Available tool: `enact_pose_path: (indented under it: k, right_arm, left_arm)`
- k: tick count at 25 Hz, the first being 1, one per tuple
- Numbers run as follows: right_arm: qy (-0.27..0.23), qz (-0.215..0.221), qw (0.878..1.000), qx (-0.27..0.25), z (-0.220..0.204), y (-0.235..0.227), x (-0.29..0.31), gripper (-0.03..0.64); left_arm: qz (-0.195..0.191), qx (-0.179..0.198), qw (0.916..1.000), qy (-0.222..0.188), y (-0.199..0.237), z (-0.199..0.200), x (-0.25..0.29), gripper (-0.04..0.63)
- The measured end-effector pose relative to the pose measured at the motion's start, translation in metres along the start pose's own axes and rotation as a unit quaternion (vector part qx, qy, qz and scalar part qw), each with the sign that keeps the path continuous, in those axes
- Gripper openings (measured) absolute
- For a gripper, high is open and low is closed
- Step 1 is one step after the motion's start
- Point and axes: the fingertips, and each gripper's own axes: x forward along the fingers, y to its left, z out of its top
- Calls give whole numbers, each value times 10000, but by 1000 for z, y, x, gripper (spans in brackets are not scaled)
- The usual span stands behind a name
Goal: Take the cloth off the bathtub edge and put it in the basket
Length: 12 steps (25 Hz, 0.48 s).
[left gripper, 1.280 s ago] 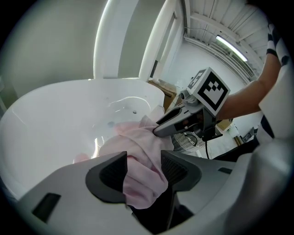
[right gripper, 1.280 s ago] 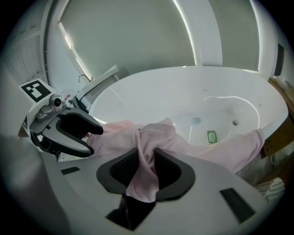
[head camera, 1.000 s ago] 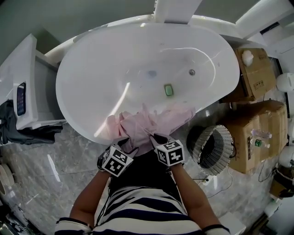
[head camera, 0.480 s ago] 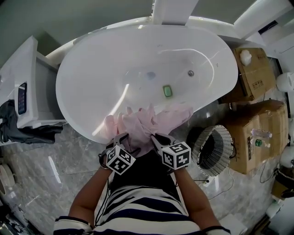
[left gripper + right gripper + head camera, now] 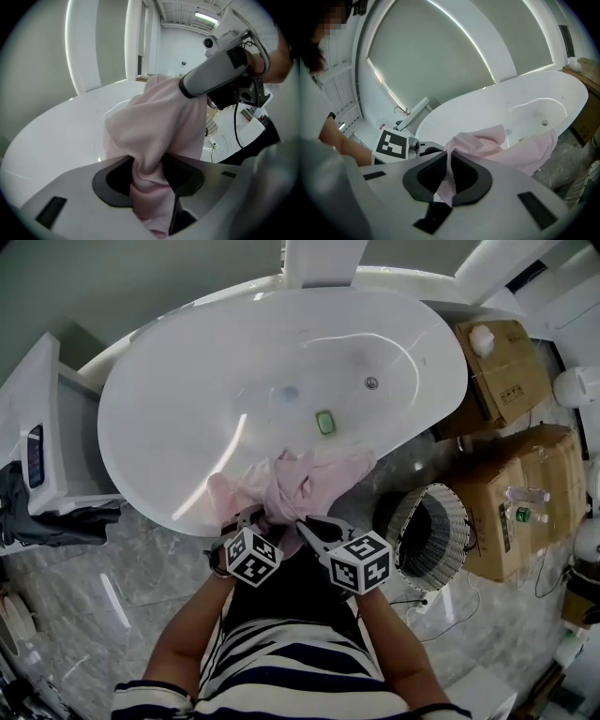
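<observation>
Left gripper [image 5: 253, 518] and right gripper [image 5: 306, 524] sit side by side at the near rim of the white bathtub [image 5: 155, 493] in the head view, both biting into the pink cloth [image 5: 302, 479]. We see the cloth bunched up between them, with its long axis running along the tub edge and a free tail spreading to our right. The wire basket [image 5: 457, 521] stands on the floor beside the tub, off to the right and apart from the cloth. By our reckoning the right hand is the nearer one to it, so the carry goes rightward and down.

From the left gripper view, the left gripper [image 5: 147, 183] has just been closing its jaws, and a thick fold of the cloth [image 5: 154, 117] is squeezed between the pads. The fabric rises from there towards the other tool, and a sliver of the basket [image 5: 210, 127] peeks out past it on the right.

From the right gripper view, the right gripper [image 5: 449, 178] has its jaws nearly together on a thin pleat of the cloth [image 5: 506, 145]. The rest trails away to the right across the bathtub [image 5: 487, 110] lip, part of it lifted clear and part resting there.
</observation>
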Motion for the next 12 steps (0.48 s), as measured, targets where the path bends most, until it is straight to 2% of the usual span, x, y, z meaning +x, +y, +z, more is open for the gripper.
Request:
enact_pose_path:
  k: [2, 4, 8, 12]
  right_arm:
    - [-88, 7, 10000, 20, 2, -1, -9, 46]
    - [-213, 1, 9998, 53, 7, -3, -19, 46]
    - [-550, -64, 9984, 84, 20, -6, -42, 46]
    - [-997, -164, 9948, 111, 36, -8, -71, 46]
  left_arm:
    - [-57, -38, 9999, -141, -3, 11, -1, 140]
    - [-132, -142, 9992, -339, -5, 25, -2, 86]
    - [-161, -293, 9961, -814, -8, 53, -13, 64]
    - [-175, -427, 9888, -1417, -9, 91, -32, 58]
